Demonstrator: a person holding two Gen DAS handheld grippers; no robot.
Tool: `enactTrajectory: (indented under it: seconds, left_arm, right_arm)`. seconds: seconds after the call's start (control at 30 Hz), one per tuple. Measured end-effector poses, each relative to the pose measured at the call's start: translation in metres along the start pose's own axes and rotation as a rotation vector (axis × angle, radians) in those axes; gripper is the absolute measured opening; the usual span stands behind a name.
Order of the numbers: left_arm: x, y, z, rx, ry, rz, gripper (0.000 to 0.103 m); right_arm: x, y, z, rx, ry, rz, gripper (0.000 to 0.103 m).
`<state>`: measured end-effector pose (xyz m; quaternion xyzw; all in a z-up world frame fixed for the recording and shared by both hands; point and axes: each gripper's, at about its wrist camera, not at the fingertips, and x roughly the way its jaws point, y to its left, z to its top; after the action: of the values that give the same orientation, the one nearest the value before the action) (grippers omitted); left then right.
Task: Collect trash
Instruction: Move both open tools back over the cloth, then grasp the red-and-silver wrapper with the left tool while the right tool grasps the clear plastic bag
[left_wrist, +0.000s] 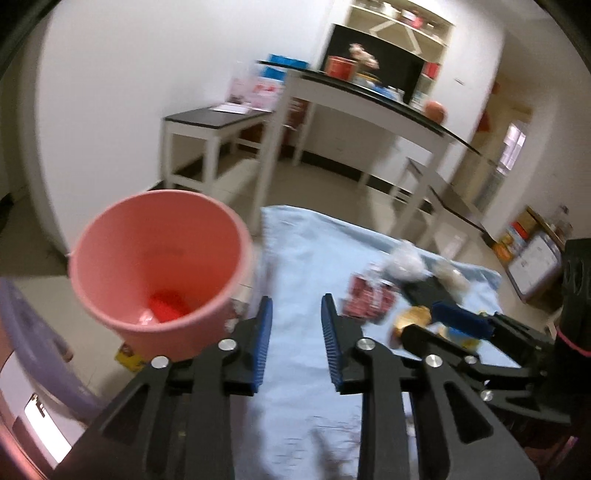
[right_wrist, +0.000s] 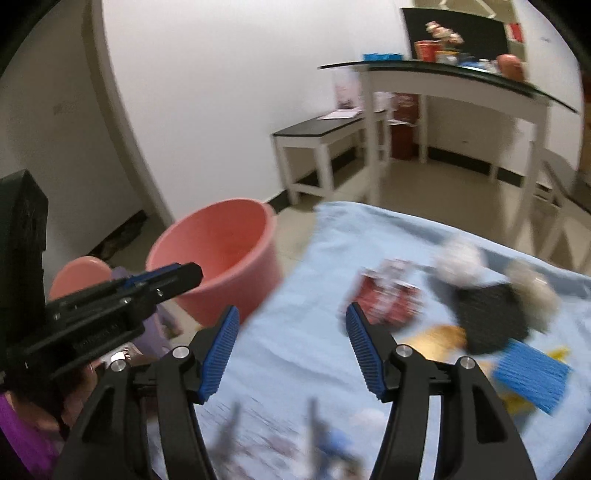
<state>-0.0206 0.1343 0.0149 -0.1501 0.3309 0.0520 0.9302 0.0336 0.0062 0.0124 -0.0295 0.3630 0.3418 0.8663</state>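
Observation:
A pink bucket (left_wrist: 159, 273) stands left of the table with a red item (left_wrist: 168, 310) at its bottom; it also shows in the right wrist view (right_wrist: 225, 258). Trash lies on the light blue cloth (left_wrist: 303, 266): a red and white wrapper (left_wrist: 367, 297) (right_wrist: 389, 295), a white crumpled wad (left_wrist: 404, 260) (right_wrist: 460, 262), a black piece (right_wrist: 491, 314), an orange-yellow wrapper (left_wrist: 412, 319) and a blue piece (right_wrist: 530, 376). My left gripper (left_wrist: 297, 317) is open and empty over the cloth's near left. My right gripper (right_wrist: 291, 328) is open and empty, short of the wrapper.
White tables with dark tops (left_wrist: 369, 99) and a low bench (left_wrist: 214, 122) stand behind on the tiled floor. A purple object (left_wrist: 33, 332) sits at the lower left. Boxes (left_wrist: 528, 243) stand on the floor at the right.

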Motion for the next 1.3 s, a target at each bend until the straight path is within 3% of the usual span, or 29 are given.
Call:
enactTrajectory:
  seconds: [0.27, 0.5, 0.77, 1.07, 1.1, 1.17, 1.3]
  left_arm:
    - [0.041, -0.051, -0.004, 0.089, 0.078, -0.061, 0.028]
    - [0.088, -0.059, 0.004, 0.107, 0.148, -0.044, 0.028]
    - [0.139, -0.066, 0.015, 0.103, 0.207, -0.024, 0.028]
    - [0.173, -0.062, 0.008, 0.111, 0.278, -0.019, 0.028]
    - [0.173, -0.062, 0.007, 0.111, 0.276, -0.020, 0.028]
    - [0.173, -0.062, 0.006, 0.113, 0.264, -0.016, 0.028]
    - [0.173, -0.064, 0.005, 0.117, 0.261, -0.014, 0.028]
  right_arm:
    - [-0.046, -0.092, -0.027, 0.146, -0.043, -0.159, 0.061]
    - [-0.052, -0.162, -0.015, 0.236, -0.082, -0.226, 0.063]
    - [-0.008, -0.221, 0.013, 0.280, -0.025, -0.238, 0.067]
    - [0.054, -0.245, 0.010, 0.279, 0.112, -0.228, 0.067]
    - [0.056, -0.246, 0.010, 0.276, 0.115, -0.233, 0.066]
    - [0.059, -0.247, 0.009, 0.278, 0.121, -0.239, 0.047]
    - [0.051, -0.247, 0.007, 0.292, 0.100, -0.219, 0.044]
